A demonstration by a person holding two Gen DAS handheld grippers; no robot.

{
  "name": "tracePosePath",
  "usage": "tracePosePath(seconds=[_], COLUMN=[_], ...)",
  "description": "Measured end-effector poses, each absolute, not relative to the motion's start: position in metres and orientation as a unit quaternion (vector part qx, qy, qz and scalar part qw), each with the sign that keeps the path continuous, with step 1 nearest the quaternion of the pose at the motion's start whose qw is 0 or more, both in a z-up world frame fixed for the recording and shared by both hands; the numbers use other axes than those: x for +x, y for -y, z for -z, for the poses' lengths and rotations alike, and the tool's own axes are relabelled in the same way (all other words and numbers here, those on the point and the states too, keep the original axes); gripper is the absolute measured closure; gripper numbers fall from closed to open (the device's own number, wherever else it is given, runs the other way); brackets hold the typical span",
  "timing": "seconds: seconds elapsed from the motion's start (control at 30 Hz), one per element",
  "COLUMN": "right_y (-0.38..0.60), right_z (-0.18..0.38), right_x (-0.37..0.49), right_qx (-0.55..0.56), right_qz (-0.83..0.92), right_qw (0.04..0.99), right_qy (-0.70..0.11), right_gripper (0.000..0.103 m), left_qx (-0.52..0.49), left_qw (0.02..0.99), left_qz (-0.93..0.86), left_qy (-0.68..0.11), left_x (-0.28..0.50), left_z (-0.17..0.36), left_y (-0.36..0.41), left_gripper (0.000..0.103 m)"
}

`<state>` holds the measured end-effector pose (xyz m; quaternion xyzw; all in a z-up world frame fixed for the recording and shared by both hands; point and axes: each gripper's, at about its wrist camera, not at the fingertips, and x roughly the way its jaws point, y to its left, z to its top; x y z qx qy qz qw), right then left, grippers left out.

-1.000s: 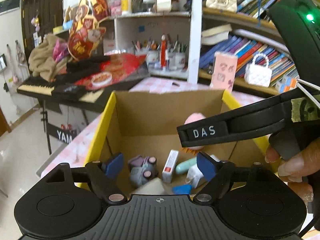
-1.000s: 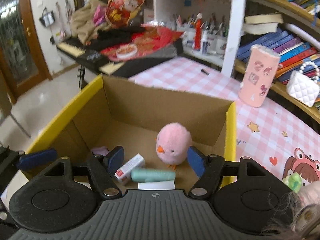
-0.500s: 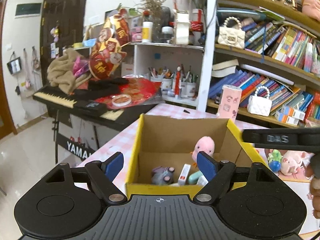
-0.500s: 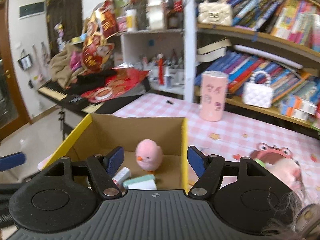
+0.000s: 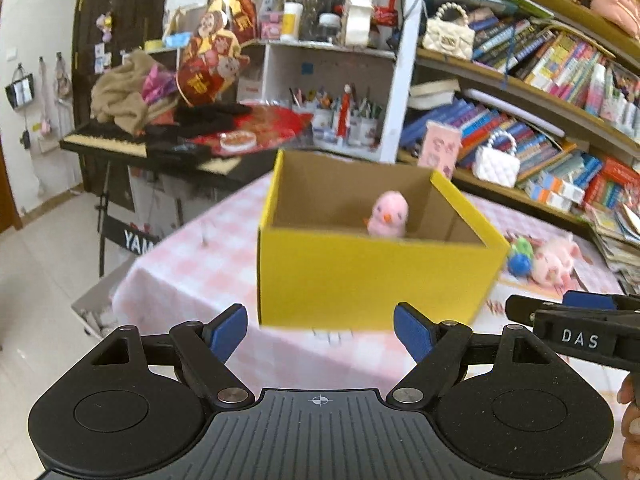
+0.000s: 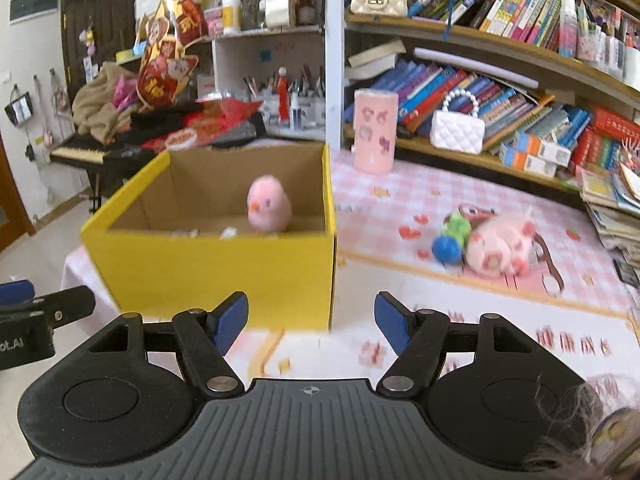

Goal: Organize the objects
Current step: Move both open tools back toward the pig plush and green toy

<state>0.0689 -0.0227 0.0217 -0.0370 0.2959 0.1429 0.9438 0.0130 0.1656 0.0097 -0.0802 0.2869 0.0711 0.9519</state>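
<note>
The left gripper (image 5: 320,332) is held short of the near side of the yellow box (image 5: 372,276), tilted downward, its blue-padded jaws spread with nothing between them. The right gripper (image 6: 311,322) hangs beside it at about the same downward tilt, aimed at the box's near right corner, and its jaws are likewise apart and empty. In the left wrist view the right gripper's black body marked "DAS" reaches in from the right edge, with fingertips (image 5: 631,424) of the person's hand just below it. In the right wrist view part of the left gripper enters at the left edge. The yellow box stands open-topped on the pink checked tablecloth (image 6: 420,196), near the table's left edge, and a pink chick toy (image 6: 269,208) stands upright inside against the far wall; small items show low in the box but are too blurred to name. To the right of the box, well apart from it, a pink pig plush (image 6: 500,246) lies on the cloth, touching a green and blue toy (image 6: 452,238). A pink cylinder (image 6: 375,132) stands upright toward the table's far edge, in front of the bookshelf (image 6: 500,92).
</note>
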Motion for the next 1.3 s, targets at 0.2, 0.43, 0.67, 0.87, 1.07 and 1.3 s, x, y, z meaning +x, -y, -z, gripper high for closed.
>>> tracePosePath(seconds=[0.2, 0.43, 0.67, 0.87, 1.07, 1.3], right_y=[0.025, 0.028, 0.044, 0.068, 0.093, 0.123], right_z=[-0.007, 0.007, 0.013, 0.015, 0.016, 0.016], right_x=[0.031, -0.003, -0.020, -0.025, -0.023, -0.011], right_qx=[-0.041, -0.035, -0.031, -0.011, 0.000, 0.004], right_qz=[-0.131, -0.109, -0.074, -0.031, -0.002, 0.023], right_qw=[0.943, 0.942, 0.944, 0.945, 0.945, 0.944], right_qy=[-0.302, -0.315, -0.321, -0.327, -0.326, -0.330], right_gripper=[0.035, 0.035, 0.035, 0.035, 0.034, 0.033], left_qx=[-0.069, -0.052, -0.037, -0.020, -0.005, 0.001], left_qw=[0.950, 0.948, 0.944, 0.943, 0.941, 0.937], left_qz=[-0.051, -0.028, 0.012, 0.050, 0.083, 0.107], left_qy=[-0.300, -0.313, -0.326, -0.329, -0.329, -0.333], left_x=[-0.010, -0.026, -0.025, -0.020, -0.008, 0.012], left_z=[-0.002, 0.006, 0.011, 0.014, 0.014, 0.015], left_y=[-0.154, -0.141, -0.123, -0.101, -0.076, -0.045], left_gripper=[0.020, 0.018, 0.017, 0.017, 0.017, 0.017])
